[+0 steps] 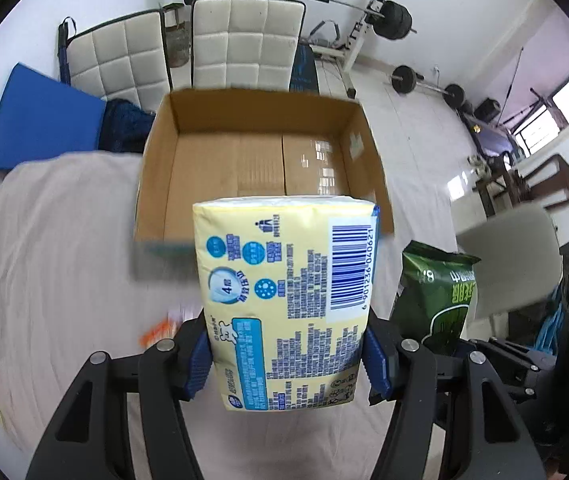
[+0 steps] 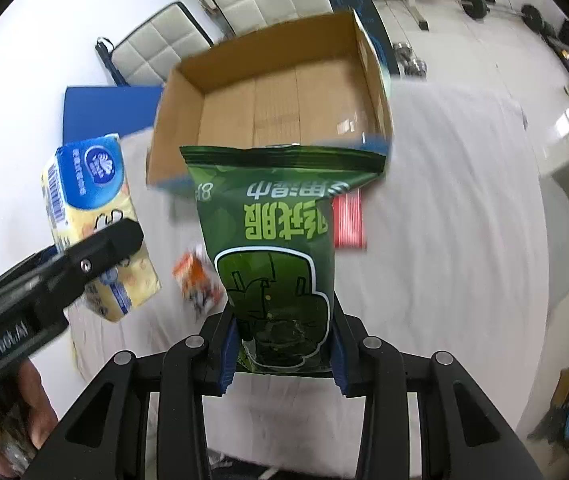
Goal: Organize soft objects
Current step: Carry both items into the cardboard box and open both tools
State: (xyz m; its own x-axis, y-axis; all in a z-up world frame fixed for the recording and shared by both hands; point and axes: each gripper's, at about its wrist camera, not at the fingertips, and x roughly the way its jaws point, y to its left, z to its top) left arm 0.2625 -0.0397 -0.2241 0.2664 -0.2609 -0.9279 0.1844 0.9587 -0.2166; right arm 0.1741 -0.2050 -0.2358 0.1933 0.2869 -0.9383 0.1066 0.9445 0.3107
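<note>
My left gripper [image 1: 286, 360] is shut on a yellow tissue pack [image 1: 284, 300] with blue print and a barcode, lifted above the sheet-covered table. The same tissue pack [image 2: 96, 224] and the left gripper's black body show at the left of the right wrist view. My right gripper [image 2: 284, 352] is shut on a green wet-wipe pack [image 2: 276, 240], held upright by its lower end. That green pack [image 1: 440, 300] also appears at the right of the left wrist view. An open cardboard box [image 1: 156, 168] [image 2: 372, 80] stands beyond both packs, its bottom bare.
A small orange packet [image 2: 196, 280] and a red striped packet [image 2: 349, 220] lie on the pale sheet [image 1: 64, 260] before the box. Two white padded chairs [image 1: 244, 40], a blue mat [image 1: 44, 120] and weight-lifting gear [image 1: 364, 20] stand behind the table. A hand [image 2: 24, 420] holds the left gripper.
</note>
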